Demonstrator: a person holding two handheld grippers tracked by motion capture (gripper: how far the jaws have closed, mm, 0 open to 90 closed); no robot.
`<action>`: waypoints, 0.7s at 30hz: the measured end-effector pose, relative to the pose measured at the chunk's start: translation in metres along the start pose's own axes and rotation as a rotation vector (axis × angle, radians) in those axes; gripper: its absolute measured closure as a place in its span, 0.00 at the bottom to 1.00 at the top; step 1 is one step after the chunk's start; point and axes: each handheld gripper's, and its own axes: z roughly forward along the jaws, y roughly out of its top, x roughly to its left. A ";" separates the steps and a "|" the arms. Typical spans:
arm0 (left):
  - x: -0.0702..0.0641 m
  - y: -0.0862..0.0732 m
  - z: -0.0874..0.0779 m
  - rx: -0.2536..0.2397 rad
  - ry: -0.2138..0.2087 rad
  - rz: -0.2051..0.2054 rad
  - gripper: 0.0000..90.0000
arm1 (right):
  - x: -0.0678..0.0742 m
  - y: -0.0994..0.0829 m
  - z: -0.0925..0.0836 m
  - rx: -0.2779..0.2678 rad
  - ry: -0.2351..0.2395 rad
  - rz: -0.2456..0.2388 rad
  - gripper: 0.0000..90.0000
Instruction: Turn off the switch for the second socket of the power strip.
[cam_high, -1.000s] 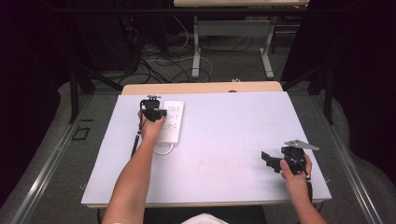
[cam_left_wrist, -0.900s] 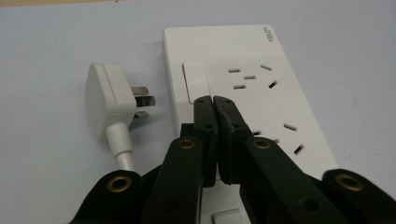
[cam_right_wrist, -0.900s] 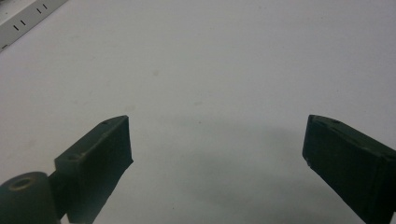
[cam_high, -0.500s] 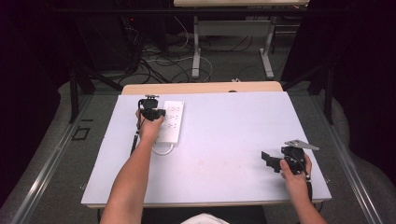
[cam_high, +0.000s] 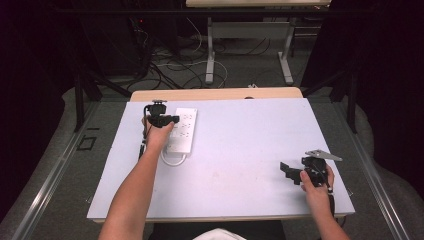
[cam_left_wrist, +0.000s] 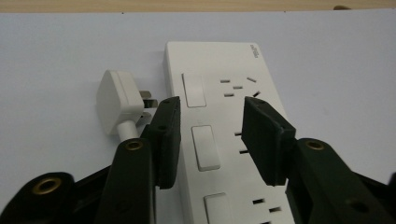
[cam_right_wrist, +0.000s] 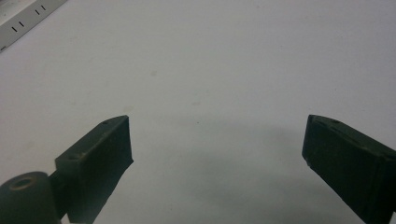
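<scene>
Hovering our left tool, its jaws just parted and empty, over the strip, we see the plug lying just left, while the right tool gapes far off.

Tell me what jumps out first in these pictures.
A white power strip lies at the far left of the pale table, with the left gripper over it, jaws just opening with nothing between them. A white plug lies unplugged beside the strip. The right gripper rests open near the table's right edge.
</scene>
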 end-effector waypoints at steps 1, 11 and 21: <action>-0.001 0.000 -0.001 0.002 -0.002 0.005 0.61 | 0.000 0.000 0.000 0.001 0.000 0.001 0.09; -0.013 0.001 -0.010 -0.015 -0.017 0.071 0.46 | 0.000 0.000 0.000 0.001 -0.002 0.005 0.09; -0.024 0.001 -0.028 -0.024 -0.041 0.150 0.40 | -0.001 -0.001 0.000 -0.004 -0.009 0.003 0.09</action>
